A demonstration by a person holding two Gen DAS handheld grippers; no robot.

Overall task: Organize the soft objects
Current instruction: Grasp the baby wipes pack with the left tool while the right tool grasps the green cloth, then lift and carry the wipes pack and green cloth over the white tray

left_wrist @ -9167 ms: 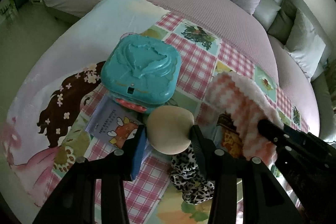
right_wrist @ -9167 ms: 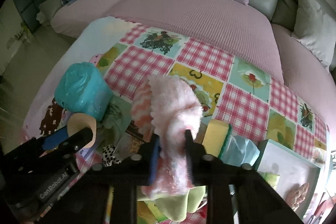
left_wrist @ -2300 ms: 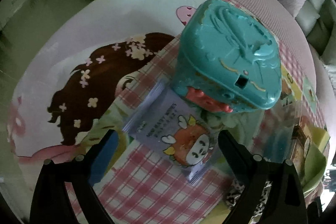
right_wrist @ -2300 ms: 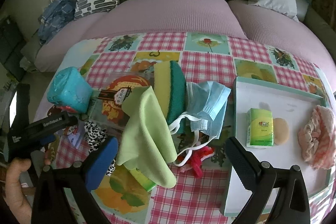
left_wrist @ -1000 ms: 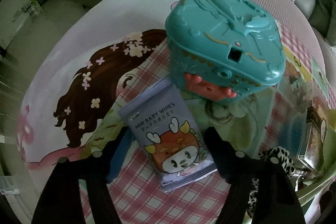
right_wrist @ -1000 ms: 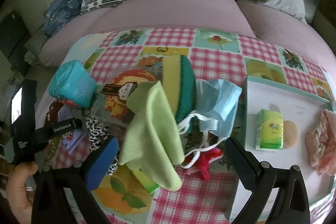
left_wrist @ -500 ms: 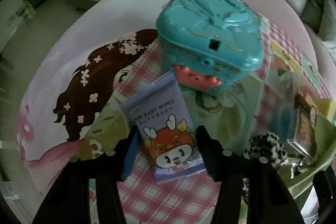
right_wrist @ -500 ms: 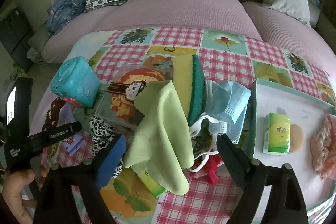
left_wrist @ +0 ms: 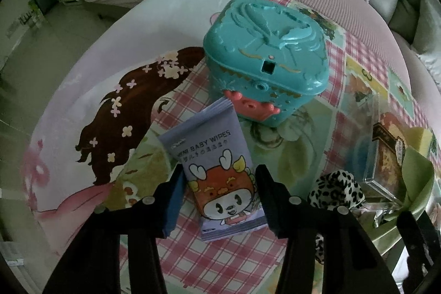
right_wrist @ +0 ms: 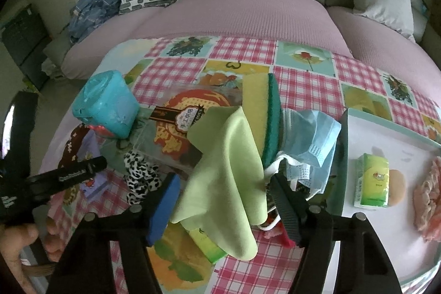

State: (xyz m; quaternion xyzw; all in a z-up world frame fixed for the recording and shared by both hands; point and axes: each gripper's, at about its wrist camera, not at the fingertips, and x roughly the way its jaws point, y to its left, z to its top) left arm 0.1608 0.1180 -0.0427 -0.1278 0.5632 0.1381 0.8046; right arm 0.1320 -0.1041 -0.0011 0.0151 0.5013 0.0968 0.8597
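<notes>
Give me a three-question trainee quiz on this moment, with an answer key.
1. True or false: the left gripper has its jaws on either side of the baby wipes pack.
2. Which item lies on the white tray beside the round beige puff?
A. the green tissue pack
B. the blue face mask
C. the teal box
3. Fill in: the right gripper is open around the hanging light green ____.

Key
1. True; whether the pads press the pack is unclear.
2. A
3. cloth
</notes>
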